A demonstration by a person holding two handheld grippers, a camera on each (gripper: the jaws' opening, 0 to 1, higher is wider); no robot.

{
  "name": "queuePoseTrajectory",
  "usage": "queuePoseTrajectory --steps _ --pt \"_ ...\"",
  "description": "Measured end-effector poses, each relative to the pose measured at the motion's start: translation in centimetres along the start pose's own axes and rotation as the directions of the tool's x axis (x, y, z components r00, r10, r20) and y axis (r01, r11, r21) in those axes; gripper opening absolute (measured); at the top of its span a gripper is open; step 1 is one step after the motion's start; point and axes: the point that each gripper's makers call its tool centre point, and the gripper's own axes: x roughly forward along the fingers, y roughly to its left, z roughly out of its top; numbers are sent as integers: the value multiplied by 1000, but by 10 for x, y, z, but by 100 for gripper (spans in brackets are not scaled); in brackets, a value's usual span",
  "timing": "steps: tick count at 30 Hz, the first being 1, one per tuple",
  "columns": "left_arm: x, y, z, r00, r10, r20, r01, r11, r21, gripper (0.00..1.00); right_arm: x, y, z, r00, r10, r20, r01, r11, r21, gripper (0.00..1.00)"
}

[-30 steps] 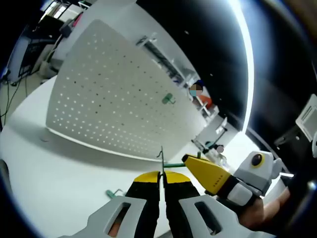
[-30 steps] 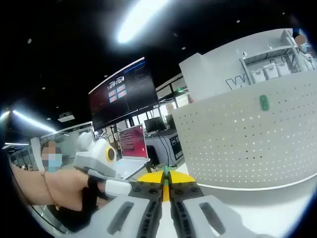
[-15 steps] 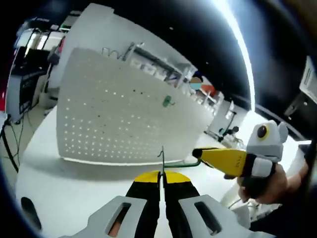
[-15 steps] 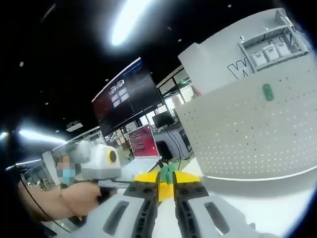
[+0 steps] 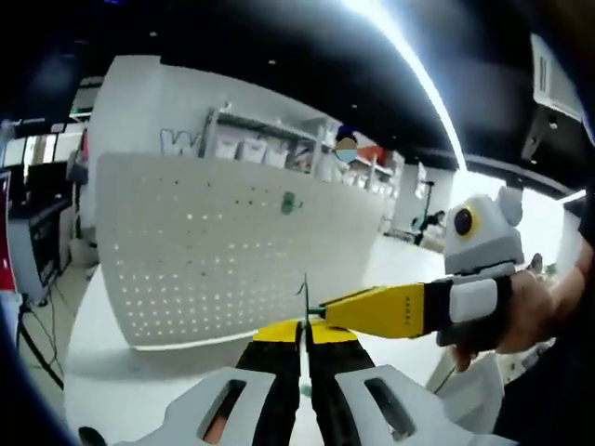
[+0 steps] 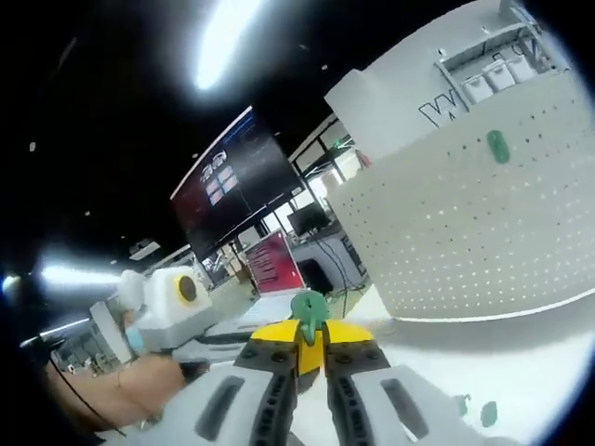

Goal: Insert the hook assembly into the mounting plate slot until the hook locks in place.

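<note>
Left gripper view: the left gripper (image 5: pixel 303 325) has its 2 jaws pressed together on a thin hook (image 5: pixel 304 299). The hook's metal wire sticks straight up out of the jaw tips, so its long side runs up & down in this view. The right gripper (image 5: pixel 325 312) comes in from the right side w/ its yellow tip touching that same hook, just above the left jaws. A hand (image 5: pixel 525 311) holds the right gripper's handle.

Behind the grippers stands 1 white mounting plate (image 5: pixel 209 251), full of small holes, upright on the white table (image 5: pixel 139 390). 1 green hook (image 5: pixel 289 202) already sits on the plate, high up near the middle. It is well apart from the hook in the jaws.

Right gripper view: the right gripper (image 6: pixel 310 336) is closed too, w/ the green end of the hook (image 6: pixel 307 311) poking up from between its tips. The left gripper (image 6: pixel 172 307) shows at the left, and a hand (image 6: pixel 149 381) is on it. The plate (image 6: pixel 465 223) fills the right side, w/ the 1 green hook (image 6: pixel 498 145) on it up high. 2 small green bits (image 6: pixel 474 409) lie on the table (image 6: pixel 521 362) low at the right; can't tell what they are. 1 dark screen (image 6: pixel 232 181) hangs far back.
</note>
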Motion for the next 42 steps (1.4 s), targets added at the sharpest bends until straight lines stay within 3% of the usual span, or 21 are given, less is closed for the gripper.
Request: queuePoseTrajectory --steps 5,11,21,24,27,34,42 --pt "0 1 6 1000 6 14 -7 998 64 1 1 4 4 999 26 31 -26 1000 14 3" --pt "-1 3 6 1000 15 2 -15 993 115 1 1 5 1 999 22 23 -21 1000 -18 1" --pt "1 4 5 1000 12 10 -13 993 115 3 2 1 0 1000 -7 27 8 999 -31 0" --pt "2 4 4 1000 8 13 -10 989 151 4 4 -1 0 1000 -8 21 9 999 -35 0" --pt "3 4 4 1000 0 12 -1 992 130 6 4 -2 0 1000 -10 18 11 999 -34 0" --pt "4 6 -4 1000 -21 -12 22 995 97 30 4 -11 5 1000 -15 11 15 998 -66 0" --pt "4 7 -23 998 -52 -44 54 998 39 69 4 -18 -1 1000 -25 -9 24 995 -101 0"
